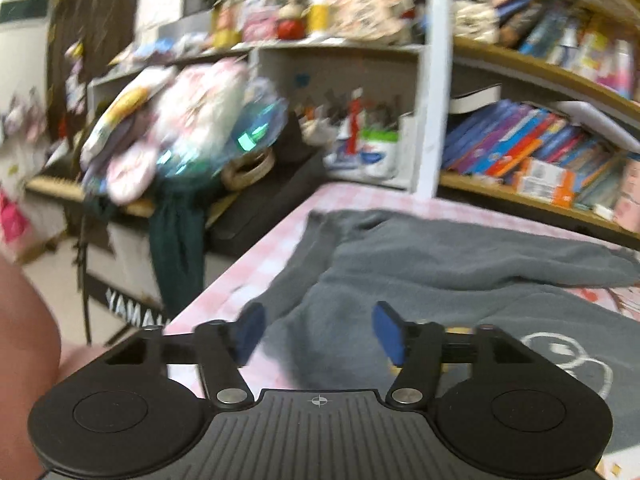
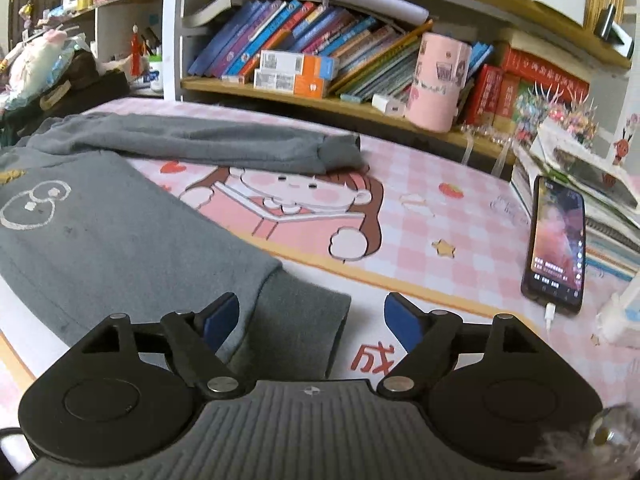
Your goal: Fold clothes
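Observation:
A grey sweatshirt (image 1: 420, 276) with a white outline print lies spread on a pink checked table mat (image 1: 264, 264). My left gripper (image 1: 318, 332) is open and empty, its blue pads just above the shirt's left shoulder near the table's left edge. In the right wrist view the sweatshirt (image 2: 112, 236) lies at the left, one sleeve (image 2: 224, 144) stretched across the far side. My right gripper (image 2: 314, 320) is open and empty, over the shirt's lower hem corner (image 2: 300, 320).
A phone (image 2: 558, 244) with a lit screen and a white cable lies at the right. Stacked books (image 2: 592, 200) sit behind it. Bookshelves (image 2: 320, 60) run along the far edge. A pink cylinder box (image 2: 438, 84) stands on the shelf. A cluttered keyboard stand (image 1: 132, 304) is left of the table.

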Demonstrator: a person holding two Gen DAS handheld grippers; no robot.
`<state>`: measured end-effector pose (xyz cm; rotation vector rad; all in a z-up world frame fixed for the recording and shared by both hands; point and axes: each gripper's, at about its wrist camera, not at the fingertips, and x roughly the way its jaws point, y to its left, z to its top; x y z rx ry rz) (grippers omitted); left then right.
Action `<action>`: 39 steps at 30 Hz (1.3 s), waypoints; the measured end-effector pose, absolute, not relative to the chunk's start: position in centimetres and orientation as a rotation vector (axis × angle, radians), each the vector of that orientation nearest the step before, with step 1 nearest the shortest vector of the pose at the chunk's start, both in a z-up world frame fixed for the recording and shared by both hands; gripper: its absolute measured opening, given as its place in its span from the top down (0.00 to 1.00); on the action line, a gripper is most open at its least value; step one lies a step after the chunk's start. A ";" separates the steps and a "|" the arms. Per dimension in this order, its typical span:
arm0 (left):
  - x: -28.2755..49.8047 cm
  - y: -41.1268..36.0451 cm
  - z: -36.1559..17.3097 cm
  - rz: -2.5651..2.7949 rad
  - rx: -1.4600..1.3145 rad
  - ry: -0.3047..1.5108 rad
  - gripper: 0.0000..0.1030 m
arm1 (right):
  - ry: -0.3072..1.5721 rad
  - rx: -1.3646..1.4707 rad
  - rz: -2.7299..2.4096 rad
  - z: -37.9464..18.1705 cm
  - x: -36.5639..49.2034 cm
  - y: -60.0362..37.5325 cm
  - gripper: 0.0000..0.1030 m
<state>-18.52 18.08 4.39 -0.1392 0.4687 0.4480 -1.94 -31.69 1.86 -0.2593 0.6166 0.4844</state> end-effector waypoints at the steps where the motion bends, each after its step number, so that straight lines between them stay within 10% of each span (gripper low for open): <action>1: -18.4 17.6 4.6 0.427 -0.128 0.467 0.34 | 0.611 -0.256 0.491 2.0 -2.0 -31.6 0.22; 14: -17.0 12.2 4.6 0.286 0.008 0.471 0.07 | 0.565 -0.242 0.548 3.7 -3.1 -30.4 0.17; 39: -14.0 15.1 1.9 0.278 -0.044 0.545 0.05 | 0.621 -0.281 0.607 2.8 1.7 -25.7 0.13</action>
